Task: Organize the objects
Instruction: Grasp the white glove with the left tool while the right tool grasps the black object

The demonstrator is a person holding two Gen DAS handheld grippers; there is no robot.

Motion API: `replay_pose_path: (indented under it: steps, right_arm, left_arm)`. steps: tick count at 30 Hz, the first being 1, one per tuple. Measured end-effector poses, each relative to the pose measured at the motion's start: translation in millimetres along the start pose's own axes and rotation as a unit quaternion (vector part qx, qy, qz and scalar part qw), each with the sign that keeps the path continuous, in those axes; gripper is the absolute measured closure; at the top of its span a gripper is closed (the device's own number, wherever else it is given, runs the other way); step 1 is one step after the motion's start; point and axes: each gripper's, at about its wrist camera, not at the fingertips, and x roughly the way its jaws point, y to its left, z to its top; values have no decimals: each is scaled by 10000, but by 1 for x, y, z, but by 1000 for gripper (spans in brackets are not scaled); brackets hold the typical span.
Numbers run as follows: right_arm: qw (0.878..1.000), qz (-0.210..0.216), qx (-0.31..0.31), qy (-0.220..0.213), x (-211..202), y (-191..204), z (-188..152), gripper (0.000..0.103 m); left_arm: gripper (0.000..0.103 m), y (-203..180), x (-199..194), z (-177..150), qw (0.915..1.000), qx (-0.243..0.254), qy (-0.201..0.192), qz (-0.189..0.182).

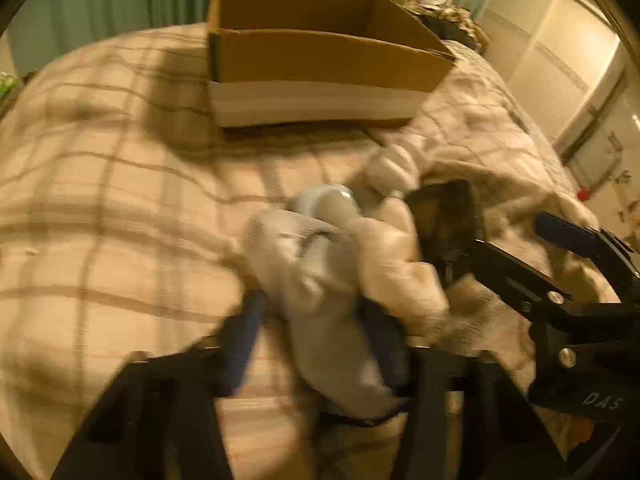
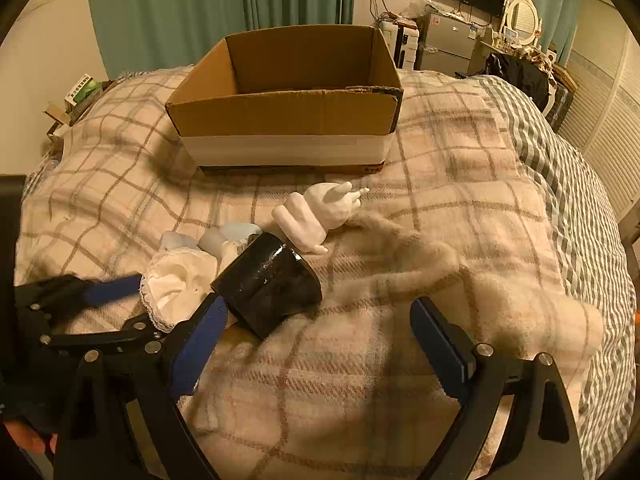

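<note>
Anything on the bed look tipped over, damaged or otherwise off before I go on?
Yes. The glossy black cup lies tipped on its side on the plaid blanket, mouth toward the open right gripper. The brown cardboard box has a ragged, torn near rim at its right corner. The white plaster hand lies flat.

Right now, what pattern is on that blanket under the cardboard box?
A plaid check of brown lines on cream, across the blanket; the right wrist view shows it sharpest, beneath the cardboard box.
</note>
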Motion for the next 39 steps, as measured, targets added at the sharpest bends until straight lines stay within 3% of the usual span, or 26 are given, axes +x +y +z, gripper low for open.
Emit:
replay_pose_path:
  steps: [3, 7, 14, 29, 32, 39]
  right_arm:
    - [9999, -53, -43, -88, -5, 2, 0, 11]
    - [9998, -49, -94, -155, -10, 5, 2, 10]
    - [9996, -17, -288, -3, 8, 22, 17, 10]
    - [9940, 417, -927, 398, 44, 58, 21, 11]
    - [9943, 425, -815, 543, 56, 55, 23, 26]
    - [9959, 246, -811, 302, 44, 56, 18, 26]
  left_arm:
    - [83, -8, -9, -3, 9998, 97, -142, 116]
    - [86, 2, -35, -4, 9988, -179, -396, 206]
    - [87, 17, -71, 6, 9900, -166, -964, 1019]
    - [87, 36, -66, 7, 9889, -372, -936, 1095]
    - [87, 34, -65, 6, 9886, -334, -941, 1130]
    - [87, 35, -68, 4, 9884, -393, -998, 1076]
